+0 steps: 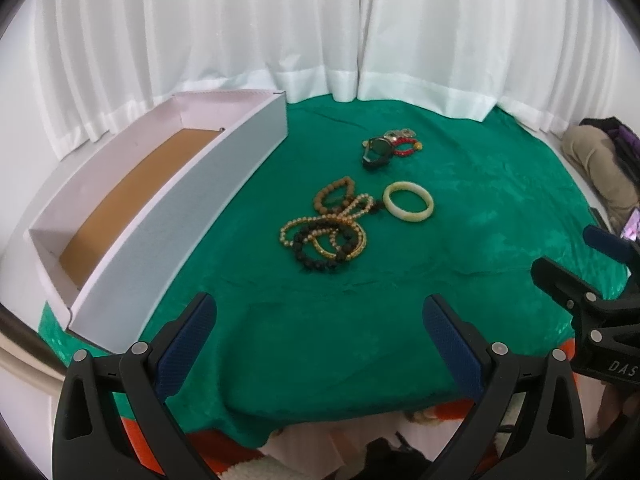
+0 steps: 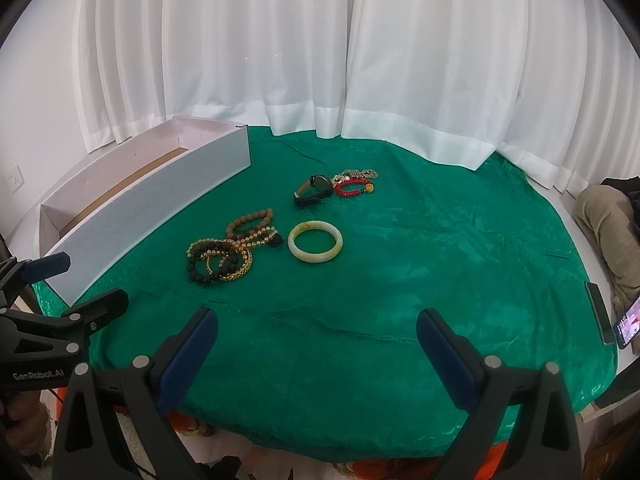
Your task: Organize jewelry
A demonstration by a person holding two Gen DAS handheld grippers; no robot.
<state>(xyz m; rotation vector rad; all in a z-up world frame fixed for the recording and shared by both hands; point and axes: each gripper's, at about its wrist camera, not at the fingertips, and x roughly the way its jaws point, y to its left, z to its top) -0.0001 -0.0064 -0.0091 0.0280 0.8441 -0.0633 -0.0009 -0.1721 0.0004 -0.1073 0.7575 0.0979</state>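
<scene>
On the green cloth lies a pale jade bangle. Left of it is a tangle of bead bracelets, brown, gold and black. Farther back lie a black watch and a red bead bracelet with a metal chain behind. A long white box with a brown floor stands open at the left. My left gripper and right gripper are open and empty, both near the cloth's front edge, well short of the jewelry.
White curtains hang behind the table. A phone lies at the right edge beside a person's leg. The right gripper shows at the right of the left wrist view; the left gripper shows at the left of the right wrist view.
</scene>
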